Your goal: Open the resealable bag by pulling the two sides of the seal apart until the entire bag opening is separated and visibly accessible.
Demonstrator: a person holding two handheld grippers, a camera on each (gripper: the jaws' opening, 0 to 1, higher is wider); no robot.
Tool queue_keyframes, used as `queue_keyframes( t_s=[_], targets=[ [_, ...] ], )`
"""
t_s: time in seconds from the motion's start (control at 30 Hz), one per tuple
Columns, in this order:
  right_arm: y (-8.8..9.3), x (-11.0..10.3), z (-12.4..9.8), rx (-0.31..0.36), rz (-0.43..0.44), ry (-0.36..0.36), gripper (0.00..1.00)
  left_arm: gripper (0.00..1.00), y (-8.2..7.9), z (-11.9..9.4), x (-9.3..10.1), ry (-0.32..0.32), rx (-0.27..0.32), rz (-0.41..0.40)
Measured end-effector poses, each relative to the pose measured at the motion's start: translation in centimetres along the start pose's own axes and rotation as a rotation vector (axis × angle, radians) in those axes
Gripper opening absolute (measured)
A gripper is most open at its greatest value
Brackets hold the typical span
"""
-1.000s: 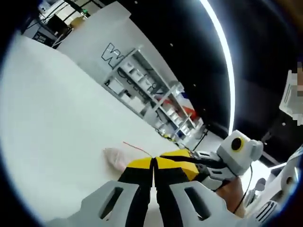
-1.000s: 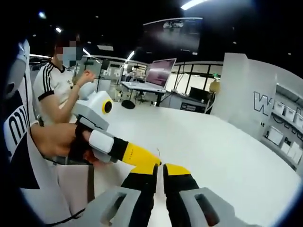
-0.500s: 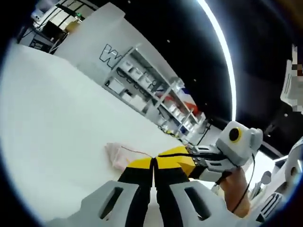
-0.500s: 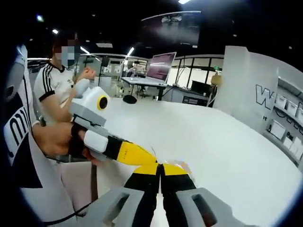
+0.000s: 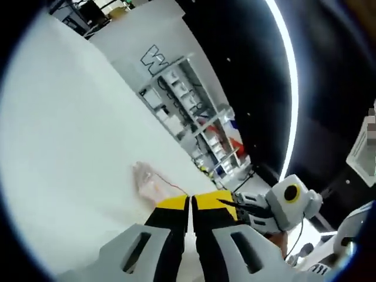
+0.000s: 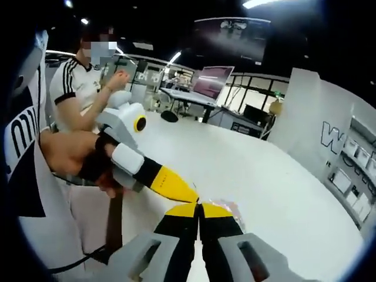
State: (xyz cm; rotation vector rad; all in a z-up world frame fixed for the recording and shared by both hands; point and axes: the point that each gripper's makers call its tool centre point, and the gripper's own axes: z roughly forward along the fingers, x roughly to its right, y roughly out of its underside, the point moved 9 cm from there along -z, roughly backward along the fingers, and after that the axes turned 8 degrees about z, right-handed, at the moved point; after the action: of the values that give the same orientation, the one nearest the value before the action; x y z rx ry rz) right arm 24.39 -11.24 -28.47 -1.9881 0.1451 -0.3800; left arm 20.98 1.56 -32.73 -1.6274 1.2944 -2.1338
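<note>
Both hand-held grippers meet tip to tip over the white desk (image 5: 64,147) — the left hand-held gripper (image 5: 190,202) and right hand-held gripper (image 6: 198,207) each clamped on the top edge of the clear bag (image 5: 150,183). Its body hangs beyond the tips, so, by my reckoning, parting them sideways would open the seal.

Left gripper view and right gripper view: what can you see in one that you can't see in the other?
The left gripper view has tall shelves full of boxes and a long bright ceiling light. The right gripper view has a person in a striped shirt and a laptop on a far desk. Both have the white table, the pinkish clear bag with its red seal, and the left tool and the right tool pinching that bag.
</note>
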Motion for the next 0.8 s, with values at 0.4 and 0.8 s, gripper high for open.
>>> queue_keyframes(
  t_s=[0.4, 0.8],
  targets=[
    [0.2, 0.1, 0.1, -0.012, 0.013, -0.017, 0.0, 0.01, 0.8, -0.4, 0.5, -0.021, -0.036, 0.037],
    [0.0, 0.3, 0.5, -0.052, 0.057, -0.089, 0.0, 0.01, 1.4, -0.2, 1.2, -0.057, -0.057, 0.151]
  ],
)
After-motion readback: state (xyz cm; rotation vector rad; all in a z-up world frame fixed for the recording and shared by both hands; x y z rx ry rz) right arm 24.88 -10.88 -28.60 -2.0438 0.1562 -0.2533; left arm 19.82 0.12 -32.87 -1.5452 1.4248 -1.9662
